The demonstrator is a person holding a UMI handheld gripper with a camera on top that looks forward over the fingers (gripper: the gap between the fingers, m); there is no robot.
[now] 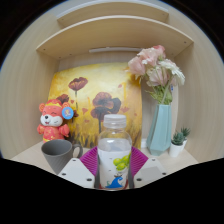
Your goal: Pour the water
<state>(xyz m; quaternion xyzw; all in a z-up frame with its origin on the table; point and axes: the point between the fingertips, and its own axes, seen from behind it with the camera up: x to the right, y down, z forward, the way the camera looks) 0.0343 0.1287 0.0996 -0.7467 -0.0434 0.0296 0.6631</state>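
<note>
A clear plastic water bottle (114, 150) with a white cap and a label of green fruit and a blue figure stands upright between my gripper's (113, 170) two fingers. The magenta pads (90, 160) press on both sides of it. A grey mug (57, 155) stands on the white table just to the left of the fingers, its handle toward the bottle.
A blue vase (160, 128) with pink flowers stands beyond the fingers to the right, with a small potted plant (178, 142) beside it. An orange plush toy (53, 120) sits behind the mug. A yellow poppy painting (92, 100) leans on the back wall under a shelf.
</note>
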